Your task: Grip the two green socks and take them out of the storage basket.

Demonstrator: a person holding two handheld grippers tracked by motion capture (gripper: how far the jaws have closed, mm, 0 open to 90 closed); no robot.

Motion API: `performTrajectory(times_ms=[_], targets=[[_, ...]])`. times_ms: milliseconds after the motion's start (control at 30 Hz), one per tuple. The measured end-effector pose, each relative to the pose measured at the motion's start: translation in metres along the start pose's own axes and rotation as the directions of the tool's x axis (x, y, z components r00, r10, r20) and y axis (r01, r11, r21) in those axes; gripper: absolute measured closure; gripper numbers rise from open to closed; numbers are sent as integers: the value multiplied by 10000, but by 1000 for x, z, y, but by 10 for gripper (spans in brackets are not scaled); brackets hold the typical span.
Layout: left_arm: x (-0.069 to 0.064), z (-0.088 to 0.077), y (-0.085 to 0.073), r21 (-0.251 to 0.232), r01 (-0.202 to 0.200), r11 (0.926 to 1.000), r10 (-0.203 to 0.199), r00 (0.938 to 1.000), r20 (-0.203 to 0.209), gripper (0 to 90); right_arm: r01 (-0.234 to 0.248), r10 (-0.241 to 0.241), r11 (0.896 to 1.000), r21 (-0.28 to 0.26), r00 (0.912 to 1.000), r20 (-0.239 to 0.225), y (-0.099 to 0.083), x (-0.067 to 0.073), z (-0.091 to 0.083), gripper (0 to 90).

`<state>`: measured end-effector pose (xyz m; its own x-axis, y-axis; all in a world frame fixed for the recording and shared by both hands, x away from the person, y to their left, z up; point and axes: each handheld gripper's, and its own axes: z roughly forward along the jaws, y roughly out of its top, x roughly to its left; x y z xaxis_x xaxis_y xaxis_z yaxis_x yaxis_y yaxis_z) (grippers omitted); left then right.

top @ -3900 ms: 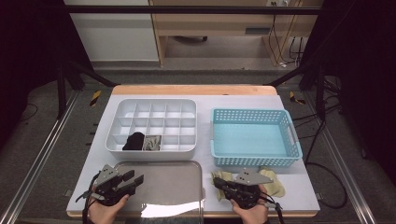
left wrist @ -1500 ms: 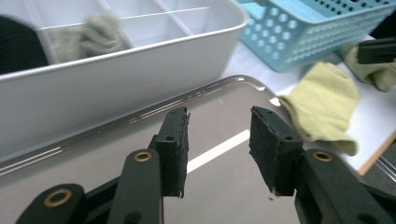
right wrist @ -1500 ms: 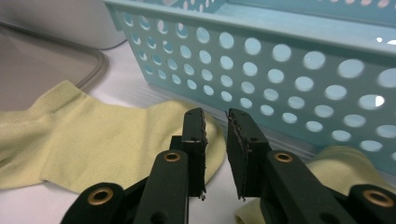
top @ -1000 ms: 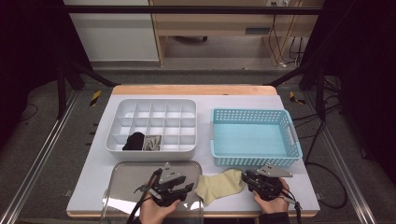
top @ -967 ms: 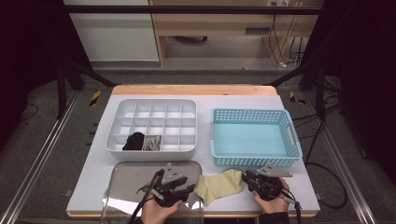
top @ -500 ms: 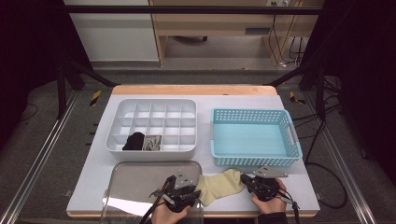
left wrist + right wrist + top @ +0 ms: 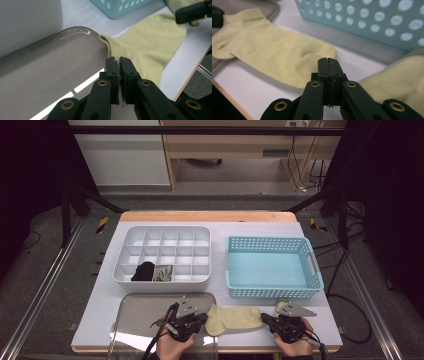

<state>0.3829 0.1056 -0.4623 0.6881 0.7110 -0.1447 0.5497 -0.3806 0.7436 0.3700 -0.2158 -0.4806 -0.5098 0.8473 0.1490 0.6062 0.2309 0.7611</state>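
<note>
Hand-held gripper (image 7: 118, 62) pinches one of two yellow socks (image 7: 150, 42).

- Two yellow socks (image 7: 235, 318) (image 7: 394, 75)
- One blue basket (image 7: 272, 292)
- One white divided organizer (image 7: 162, 282) holding one black item (image 7: 144, 270) and one patterned item (image 7: 162, 273)
- One clear tray (image 7: 135, 312)
- Two grippers (image 7: 202, 319) (image 7: 264, 318)

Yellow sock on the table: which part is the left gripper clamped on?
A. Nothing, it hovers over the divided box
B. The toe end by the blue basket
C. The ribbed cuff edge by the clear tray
C: in the left gripper view, the left gripper pinches the ribbed cuff of the yellow sock, right beside the clear tray.
</note>
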Motion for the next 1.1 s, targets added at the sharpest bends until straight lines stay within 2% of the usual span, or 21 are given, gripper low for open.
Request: performTrajectory(times_ms=[100,167,200,233,267,300,367,467,567,633,700,833,933,1100], targets=[[-1,4,-2,196,-67,9998,68,10000,-29,838,-11,12,9998,201,10000,-30,-1,1,2,900],[-1,6,-4,295,-115,9995,116,9999,-46,800,-45,49,9997,254,9999,-129,-2,1,3,872],[-1,6,-4,307,-107,9995,109,9999,-35,775,-84,84,10000,5,9998,-198,0,1,-1,822],[-1,6,-4,307,-107,9995,109,9999,-35,768,-84,84,10000,5,9998,-198,0,1,-1,822],[0,2,-3,177,-41,9998,42,10000,-19,760,-153,147,9988,-461,9998,-142,3,-1,-9,802],[2,0,-2,108,-60,9999,60,10000,-45,751,-175,168,9977,-661,9998,-107,4,-2,-12,797],[5,-5,-1,-116,61,9999,-62,10000,-71,721,-197,210,9927,-1190,9997,96,8,-6,-23,783],[10,-15,0,-535,176,9984,-182,9998,-112,668,-371,463,9860,-1625,9975,536,11,-16,-37,761],[20,-24,-1,-887,244,9958,-258,9996,-150,622,-544,720,9847,-1658,9921,1026,8,-30,-42,743],[26,-29,-1,-1105,417,9930,-446,9987,-241,603,-666,861,9859,-1534,9885,1240,4,-37,-41,740],[33,-35,-1,-1259,495,9908,-537,9981,-302,585,-628,824,9877,-1432,9874,1351,0,-42,-40,739],[42,-43,-5,-1591,647,9851,-739,9959,-525,554,-859,1097,9863,-1411,9792,1705,-4,-49,-43,711],[47,-47,-10,-1681,727,9831,-842,9945,-625,546,-1098,1342,9842,-1387,9742,1812,-9,-54,-46,682],[52,-51,-13,-1663,845,9824,-975,9926,-719,543,-1247,1425,9864,-1070,9735,1790,-15,-56,-43,688]])
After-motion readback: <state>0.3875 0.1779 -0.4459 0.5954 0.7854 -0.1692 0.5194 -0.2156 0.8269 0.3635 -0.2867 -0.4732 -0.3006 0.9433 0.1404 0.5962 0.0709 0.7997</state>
